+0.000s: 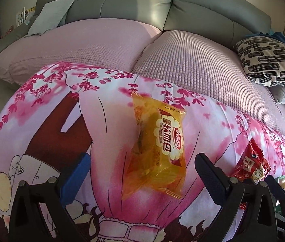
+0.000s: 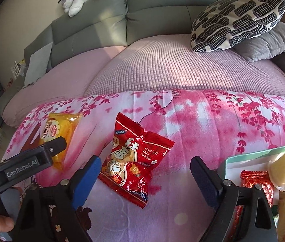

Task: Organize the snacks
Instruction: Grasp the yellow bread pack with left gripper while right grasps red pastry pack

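A yellow bread packet [image 1: 156, 147] lies on the pink floral cloth [image 1: 106, 133], between and just ahead of the fingers of my open, empty left gripper [image 1: 142, 171]. A red peanut packet [image 2: 134, 161] lies on the cloth [image 2: 203, 125] between the fingers of my open, empty right gripper [image 2: 144, 173]. The red packet also shows at the right in the left wrist view [image 1: 251, 165]. The yellow packet shows at the left in the right wrist view [image 2: 59, 129], partly behind the left gripper's body [image 2: 23, 163].
A green-edged box [image 2: 259, 153] at the right holds several snacks, among them a pale yellow one [image 2: 281, 167] and a red packet [image 2: 257, 185]. A sofa with a pink cover [image 2: 162, 68] lies behind, with a patterned pillow [image 2: 237, 18] and a grey cushion [image 2: 267, 42].
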